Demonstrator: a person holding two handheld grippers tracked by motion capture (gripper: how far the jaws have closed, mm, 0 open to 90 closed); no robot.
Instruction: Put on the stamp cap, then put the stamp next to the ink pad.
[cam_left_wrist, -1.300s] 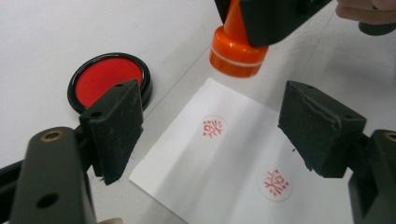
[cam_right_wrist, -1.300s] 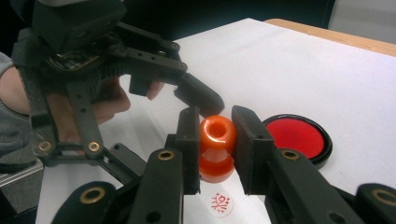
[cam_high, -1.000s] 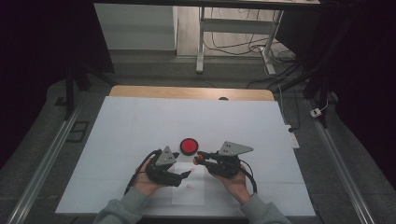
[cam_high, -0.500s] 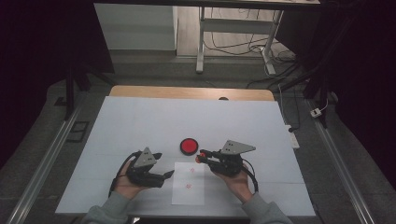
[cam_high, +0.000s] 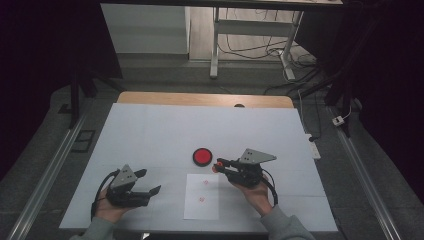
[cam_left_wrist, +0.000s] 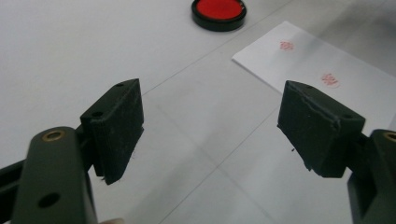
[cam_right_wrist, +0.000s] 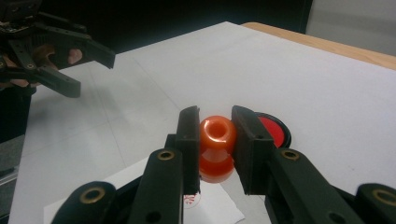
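A: What's my right gripper (cam_right_wrist: 215, 140) doing?

B: Fingers (cam_right_wrist: 189, 140) clamped on the orange stamp (cam_right_wrist: 215, 145); I see it squeezed between both pads, held just above the near edge of the paper (cam_high: 202, 196).

A: And from above?

B: The right gripper (cam_high: 220, 165) sits just right of the red ink pad (cam_high: 202, 156), stamp (cam_high: 215, 168) at its tip, over the paper's top corner. Two red marks on the sheet.

A: Left side?

B: My left gripper (cam_high: 150, 182) is low on the desk (cam_high: 150, 135), well apart from the paper, fingers (cam_left_wrist: 116, 126) wide, nothing between them.
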